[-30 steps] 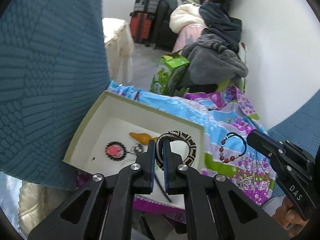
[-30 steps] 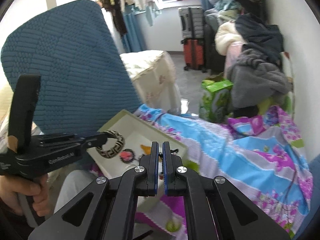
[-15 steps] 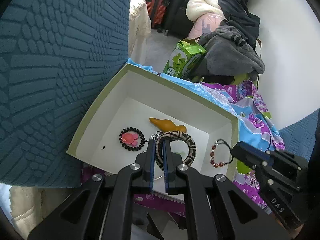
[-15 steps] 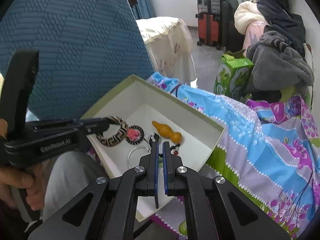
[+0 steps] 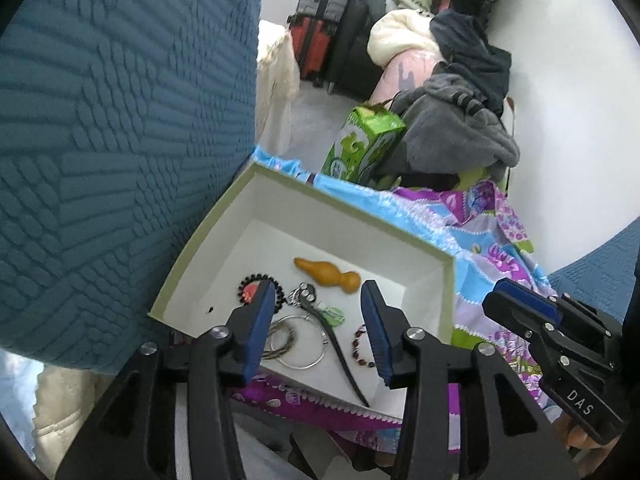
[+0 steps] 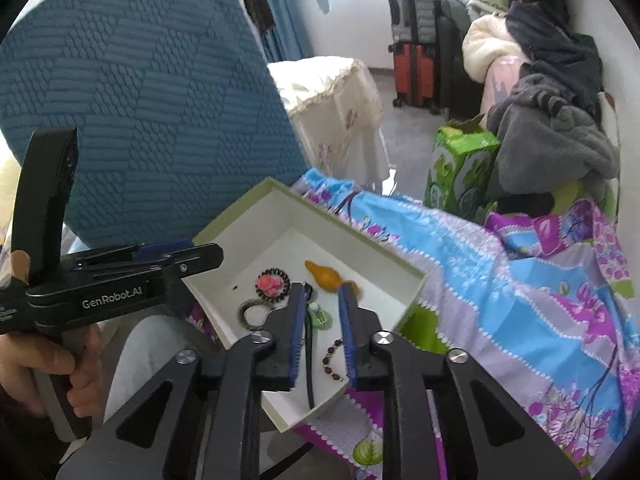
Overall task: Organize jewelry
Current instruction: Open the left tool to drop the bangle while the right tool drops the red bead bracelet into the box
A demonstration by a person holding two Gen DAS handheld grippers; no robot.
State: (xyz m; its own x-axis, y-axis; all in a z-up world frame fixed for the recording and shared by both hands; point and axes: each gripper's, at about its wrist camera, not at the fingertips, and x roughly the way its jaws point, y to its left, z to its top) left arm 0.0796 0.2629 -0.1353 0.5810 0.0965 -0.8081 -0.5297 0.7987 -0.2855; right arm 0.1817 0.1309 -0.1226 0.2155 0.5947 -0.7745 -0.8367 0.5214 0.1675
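Both claws hang over the open box (image 5: 224,216), which rests on a flowered sheet (image 6: 500,280). The left claw (image 5: 318,322) is spreading, its jaws opening with nothing pinched between them; a rosette (image 5: 250,292) lies just off its left finger, with thin rings (image 5: 296,340) below and between the fingers. An amber gourd (image 5: 326,274) lies just ahead of its tips, and a dark cord (image 5: 340,348) runs back between the fingers toward the box's near edge. The right claw (image 6: 322,332) is also opening, more narrowly, and holds nothing; a bead bracelet (image 6: 334,356) lies in the box under its right finger, with a green charm (image 6: 320,314) between the tips. The pieces appear to sit close together, so a claw lowered carelessly could snag the cord or rings and drag neighbours out. The box also looks unsteady on soft bedding: a push on its near rim could tip it and spill everything.
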